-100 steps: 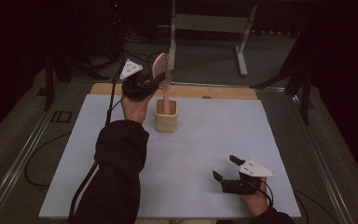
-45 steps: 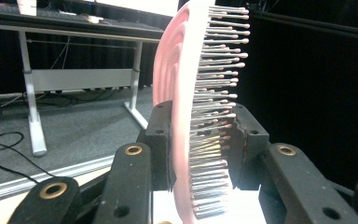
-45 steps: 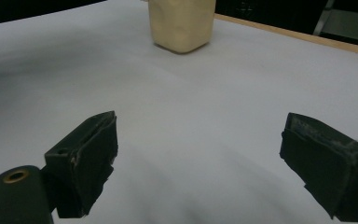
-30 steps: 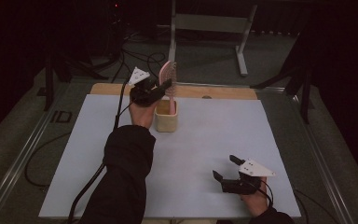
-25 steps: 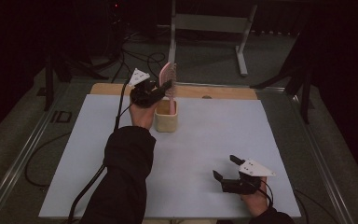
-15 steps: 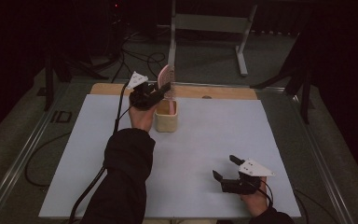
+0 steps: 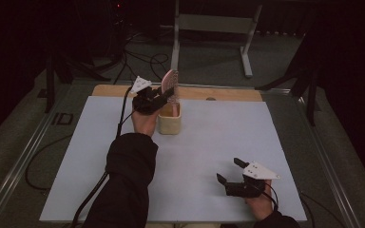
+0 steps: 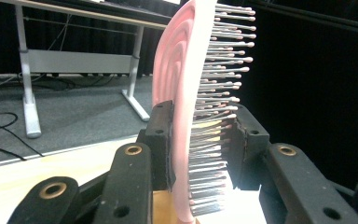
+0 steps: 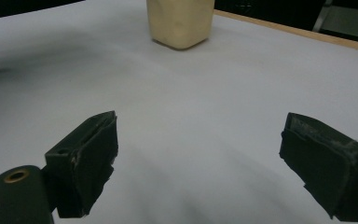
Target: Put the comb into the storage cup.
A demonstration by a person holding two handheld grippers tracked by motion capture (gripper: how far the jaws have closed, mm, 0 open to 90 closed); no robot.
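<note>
Here, left gripper (image 7: 164,97) jaws clamp hairbrush (image 8: 186,93) (upright).

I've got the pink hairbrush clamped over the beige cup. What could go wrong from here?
1. The left hand-held gripper clamps the hairbrush with one pad on its bristles, so it might twist or slip.
2. The beige cup stands free on the white mat; a nudge could tip it.
3. The right hand-held gripper is open and far off, unable to steady it.

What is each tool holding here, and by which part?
The left tool is shut on the pink hairbrush, clamped across its bristled head, back against one jaw, bristles against the other. The right tool is open, holding nothing.
</note>
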